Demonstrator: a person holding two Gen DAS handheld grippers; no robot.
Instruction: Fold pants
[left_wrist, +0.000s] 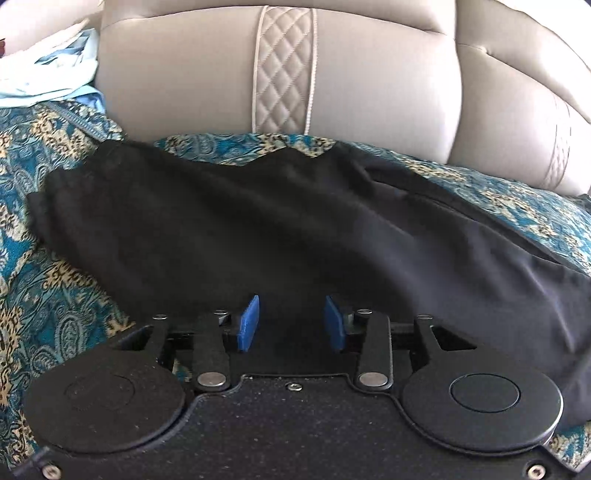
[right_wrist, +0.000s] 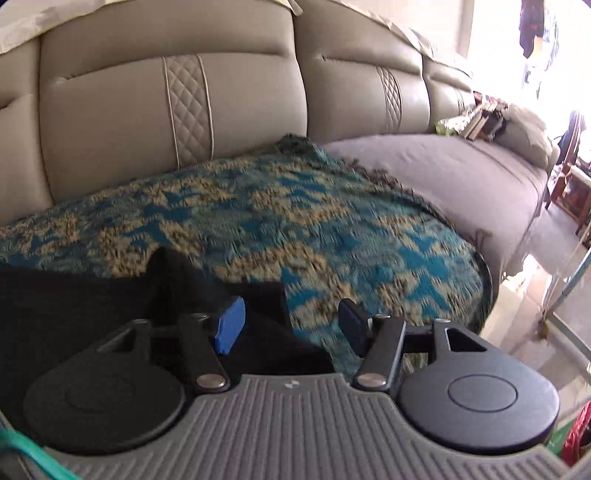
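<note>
Black pants (left_wrist: 266, 229) lie spread across a teal and gold patterned throw (left_wrist: 48, 280) on a sofa seat. In the left wrist view my left gripper (left_wrist: 291, 325) is open, its blue pads (left_wrist: 249, 325) apart just above the near edge of the pants, holding nothing. In the right wrist view my right gripper (right_wrist: 291, 325) is open over the right end of the pants (right_wrist: 110, 302), where a fold of black cloth rises by the left pad (right_wrist: 231, 325). The right pad hangs over the throw (right_wrist: 332, 240). Nothing is gripped.
The beige leather sofa back (left_wrist: 280, 74) with quilted strips stands behind the pants. Light blue clothes (left_wrist: 48, 74) lie at the far left. A grey seat cover (right_wrist: 443, 177) extends right of the throw, with books and clutter (right_wrist: 476, 118) at its far end.
</note>
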